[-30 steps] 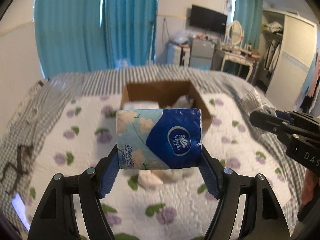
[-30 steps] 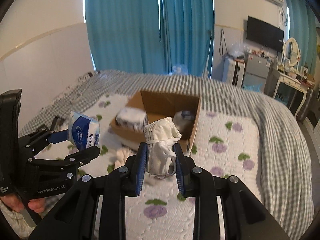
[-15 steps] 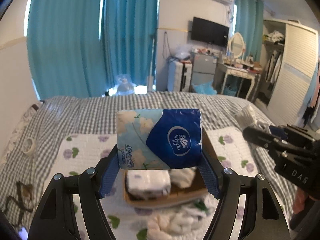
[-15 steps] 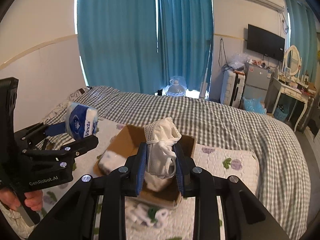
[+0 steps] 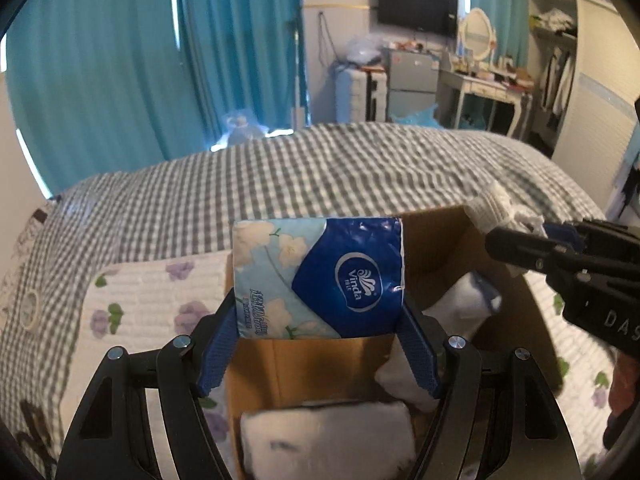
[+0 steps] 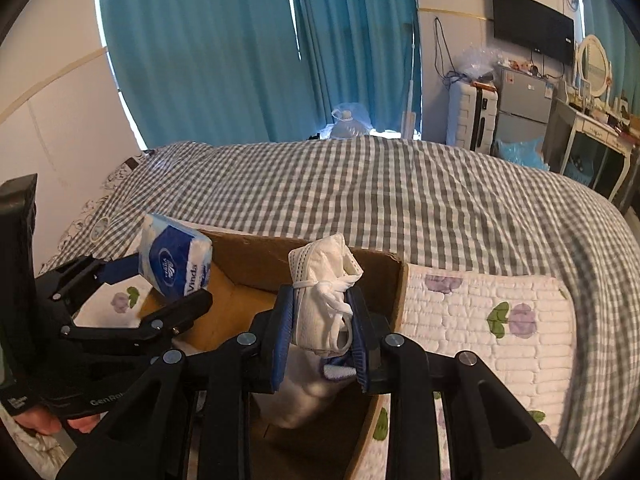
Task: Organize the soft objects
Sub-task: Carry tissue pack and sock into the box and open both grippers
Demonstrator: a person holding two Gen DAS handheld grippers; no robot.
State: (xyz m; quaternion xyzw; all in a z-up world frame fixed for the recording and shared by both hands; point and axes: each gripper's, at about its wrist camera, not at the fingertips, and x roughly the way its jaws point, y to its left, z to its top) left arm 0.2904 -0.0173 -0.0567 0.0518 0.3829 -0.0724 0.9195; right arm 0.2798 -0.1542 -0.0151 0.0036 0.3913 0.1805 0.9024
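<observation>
My left gripper is shut on a blue and white Vinda tissue pack and holds it above the open cardboard box. It also shows in the right wrist view. My right gripper is shut on a bundle of white face masks, held over the box. The box holds a white tissue pack and white soft items.
The box sits on a white quilted mat with purple flowers on a grey checked bed. Blue curtains, a dresser and a wardrobe stand beyond the bed.
Both grippers have moved forward and down with their loads. They now hang over the open box, which fills the lower part of both views.
</observation>
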